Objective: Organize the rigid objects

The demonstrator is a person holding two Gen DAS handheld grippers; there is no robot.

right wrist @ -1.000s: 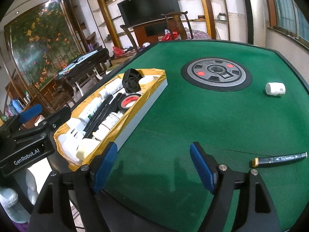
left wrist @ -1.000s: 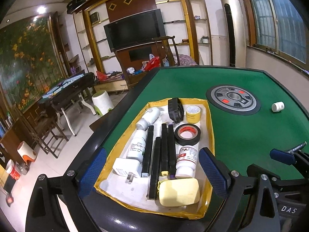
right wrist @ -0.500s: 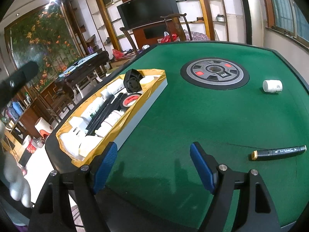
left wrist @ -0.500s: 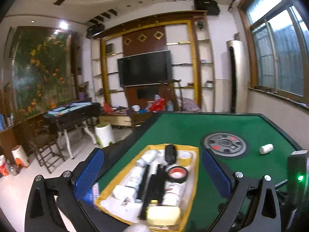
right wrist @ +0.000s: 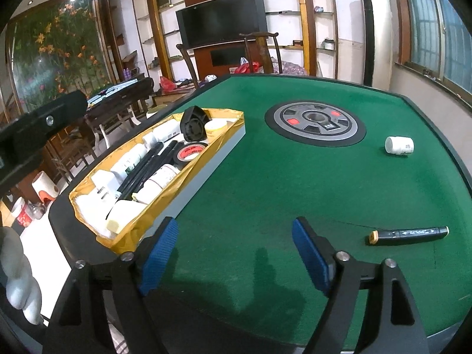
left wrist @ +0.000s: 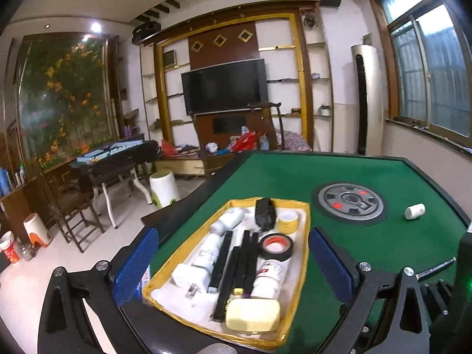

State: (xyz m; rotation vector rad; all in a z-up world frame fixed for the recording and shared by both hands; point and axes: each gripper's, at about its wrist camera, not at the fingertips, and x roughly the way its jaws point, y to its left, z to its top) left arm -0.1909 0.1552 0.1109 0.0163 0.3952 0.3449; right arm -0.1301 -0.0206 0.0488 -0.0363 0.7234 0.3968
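A yellow-lined tray [left wrist: 305,230] [right wrist: 227,138] at the green table's left edge holds white bottles, black markers [left wrist: 236,262], tape rolls [left wrist: 275,246], a black object and a pale yellow block [left wrist: 252,315]. My left gripper [left wrist: 233,259] hangs open above and in front of the tray, nothing between its fingers. My right gripper [right wrist: 234,253] is over bare felt with its jaws opening and nothing between them. A black marker with an orange end [right wrist: 408,234] lies just right of its right finger. A small white bottle [right wrist: 398,145] [left wrist: 414,211] lies on its side farther right.
A round grey control panel [right wrist: 315,124] [left wrist: 351,203] is set in the table's middle. The table's dark rim [right wrist: 79,242] runs close along the tray's left. A white-gloved hand [right wrist: 17,280] shows at the lower left. Chairs, a second table and a stool stand beyond.
The left gripper has lifted and tilted up, so the tray sits lower and smaller in its view. The right gripper's fingers stand slightly wider apart; the marker and bottle lie where they were.
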